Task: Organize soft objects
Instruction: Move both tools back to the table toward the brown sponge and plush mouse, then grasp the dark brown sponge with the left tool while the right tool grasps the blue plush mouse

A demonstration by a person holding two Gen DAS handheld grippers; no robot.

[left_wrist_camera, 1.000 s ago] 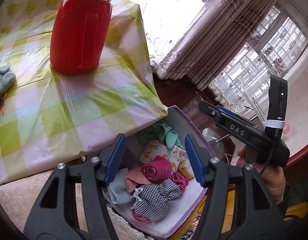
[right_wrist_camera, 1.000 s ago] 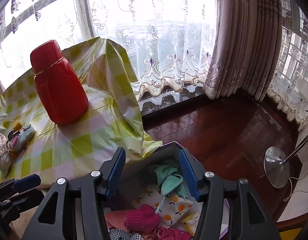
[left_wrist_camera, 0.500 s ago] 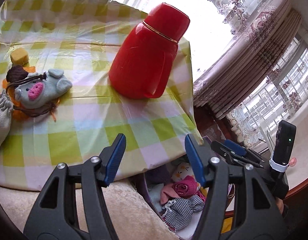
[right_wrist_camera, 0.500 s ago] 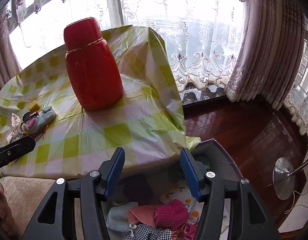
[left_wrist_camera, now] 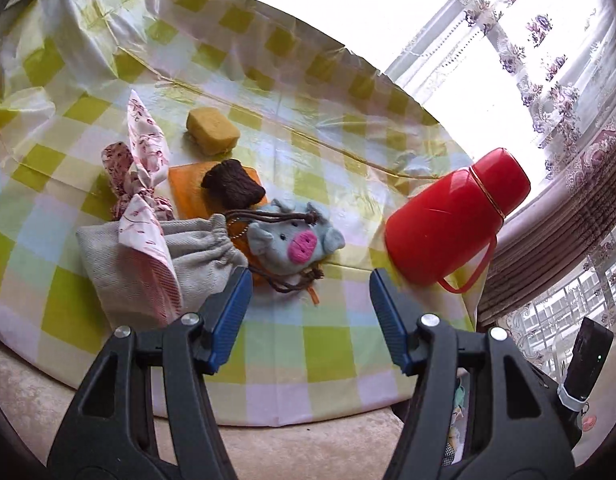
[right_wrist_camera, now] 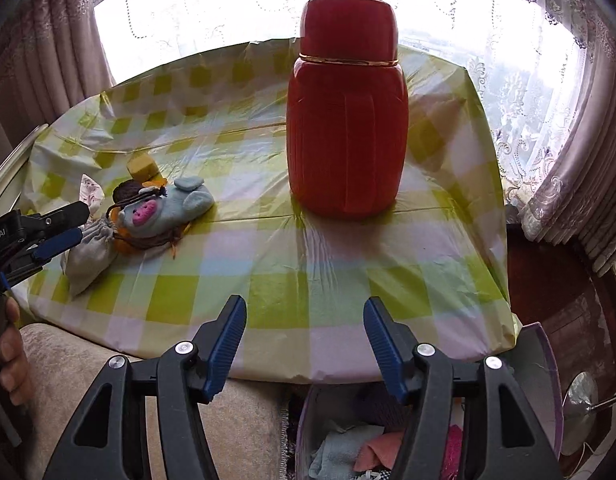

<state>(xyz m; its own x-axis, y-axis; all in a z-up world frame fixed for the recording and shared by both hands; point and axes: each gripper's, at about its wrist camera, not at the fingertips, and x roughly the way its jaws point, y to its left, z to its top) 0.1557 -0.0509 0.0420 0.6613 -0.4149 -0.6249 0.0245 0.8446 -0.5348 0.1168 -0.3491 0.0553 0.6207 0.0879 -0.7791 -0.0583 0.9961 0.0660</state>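
Several soft things lie together on the checked tablecloth [left_wrist_camera: 308,344]: a grey pig pouch [left_wrist_camera: 295,240], a grey drawstring bag [left_wrist_camera: 147,268], a pink floral cloth [left_wrist_camera: 145,152], a brown knit piece [left_wrist_camera: 231,188] on an orange cloth, and a yellow sponge [left_wrist_camera: 211,130]. My left gripper [left_wrist_camera: 310,280] hangs open just in front of the pig pouch, with nothing between its fingers. My right gripper [right_wrist_camera: 303,308] is over the table's near edge, its jaws opening and empty. The pig pouch [right_wrist_camera: 163,208] lies to its far left. A purple-rimmed box [right_wrist_camera: 542,360] of soft clothes sits below the table at the lower right.
A tall red thermos [right_wrist_camera: 348,120] stands on the table's right half, also seen as the red thermos [left_wrist_camera: 448,224] right of the pile. Curtains [right_wrist_camera: 568,160] and windows surround the table. A beige cushion [right_wrist_camera: 87,352] lies before it. A person's hand [right_wrist_camera: 11,340] holds the left gripper [right_wrist_camera: 55,236].
Both views have swung from the box of clothes up and left onto the table top. The box has dropped to the bottom edge, and the pile of soft things has come into view.
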